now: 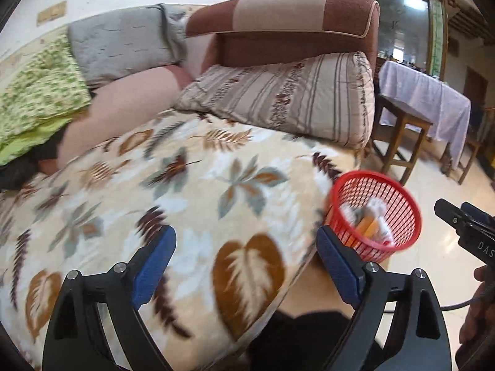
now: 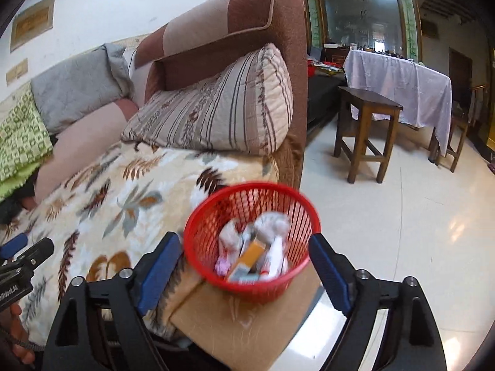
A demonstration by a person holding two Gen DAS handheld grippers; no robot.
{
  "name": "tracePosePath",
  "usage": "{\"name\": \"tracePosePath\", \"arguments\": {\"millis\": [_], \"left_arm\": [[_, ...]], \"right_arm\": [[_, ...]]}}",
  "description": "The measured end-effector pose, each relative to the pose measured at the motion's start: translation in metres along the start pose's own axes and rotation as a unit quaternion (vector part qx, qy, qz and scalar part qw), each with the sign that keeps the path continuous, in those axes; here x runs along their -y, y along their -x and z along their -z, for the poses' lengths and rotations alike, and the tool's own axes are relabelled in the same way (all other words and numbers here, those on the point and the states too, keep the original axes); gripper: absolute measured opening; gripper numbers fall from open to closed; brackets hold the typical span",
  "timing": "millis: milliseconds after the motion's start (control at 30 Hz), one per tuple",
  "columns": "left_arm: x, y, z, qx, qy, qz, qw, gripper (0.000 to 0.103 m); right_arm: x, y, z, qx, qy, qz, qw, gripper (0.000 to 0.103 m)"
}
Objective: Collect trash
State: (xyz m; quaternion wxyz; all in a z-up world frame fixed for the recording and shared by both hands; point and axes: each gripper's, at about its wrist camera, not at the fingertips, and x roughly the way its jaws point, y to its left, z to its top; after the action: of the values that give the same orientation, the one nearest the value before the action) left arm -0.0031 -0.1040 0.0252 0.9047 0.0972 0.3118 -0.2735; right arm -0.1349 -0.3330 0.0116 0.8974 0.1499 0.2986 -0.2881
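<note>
Light red basket (image 2: 252, 238) of wrappers; both claws gaping, empty.
Thin mesh flexes: right claw (image 2: 244, 266) should pinch its rim; left claw (image 1: 246, 266) hovers beside it.

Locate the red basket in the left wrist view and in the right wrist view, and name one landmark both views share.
Left wrist view: the red basket sits lower right, past the sofa's edge, beside the inner right finger of the left gripper.
Right wrist view: it sits low in the centre on a cardboard sheet, between the open fingers of the right gripper.
Shared landmark: the striped pillow.
</note>
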Motion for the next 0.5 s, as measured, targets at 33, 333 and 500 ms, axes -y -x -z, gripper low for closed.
{"name": "tracePosePath", "arguments": {"millis": [33, 333, 500], "left_arm": [[-0.002, 0.006, 0.007, 0.000, -0.001, -0.009, 1.0000, 0.092], [-0.023, 0.032, 0.034, 0.006, 0.020, -0.066, 0.9976, 0.098], [-0.023, 0.034, 0.034, 0.001, 0.009, -0.098, 0.9952, 0.098]], "right_arm": [[-0.004, 0.002, 0.005, -0.003, 0.004, 0.007, 1.000, 0.089], [-0.037, 0.020, 0.025, -0.006, 0.055, 0.064, 0.996, 0.094], [-0.048, 0.023, 0.028, 0.003, 0.056, 0.086, 0.995, 0.097]]}}
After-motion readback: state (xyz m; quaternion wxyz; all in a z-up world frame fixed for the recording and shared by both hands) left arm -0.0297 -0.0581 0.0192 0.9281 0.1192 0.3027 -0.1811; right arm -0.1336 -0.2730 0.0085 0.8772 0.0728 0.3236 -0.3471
